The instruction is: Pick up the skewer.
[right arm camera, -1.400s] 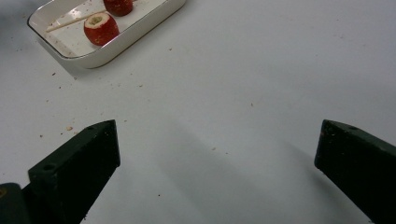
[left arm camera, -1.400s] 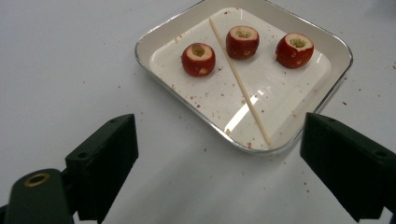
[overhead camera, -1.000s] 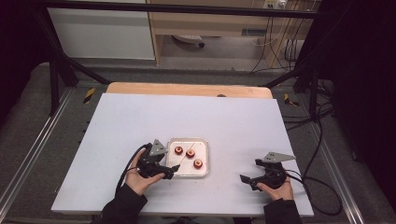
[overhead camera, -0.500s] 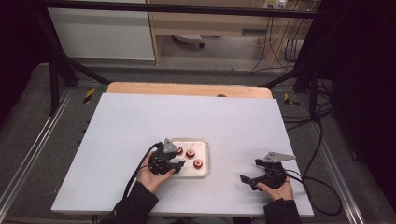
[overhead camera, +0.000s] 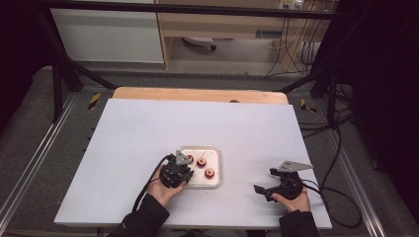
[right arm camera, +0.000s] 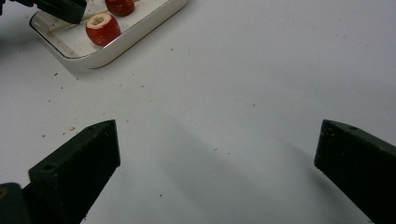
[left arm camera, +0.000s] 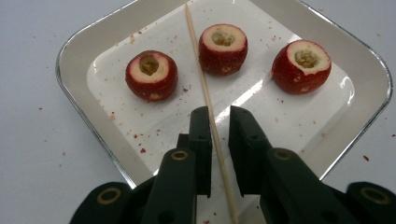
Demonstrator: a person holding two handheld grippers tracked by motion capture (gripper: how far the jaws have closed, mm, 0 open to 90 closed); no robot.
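Left claw [left arm camera: 218,122] over the near edge of the tray [left arm camera: 77,46]; jaws have just been closing around the wooden skewer [left arm camera: 201,79], a thin gap still visible on each side, not yet clenched. Skewer lies flat in the tray, running between two of the three cored red fruits [left arm camera: 152,74]. Right claw [overhead camera: 269,190] rests on the white surface [overhead camera: 148,128] right of the tray, jaws spread wide, nothing between them.

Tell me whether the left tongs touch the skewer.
Cannot tell. The left gripper view shows the skewer between the left tongs, whose jaws have just been closing; any last gap is unclear.
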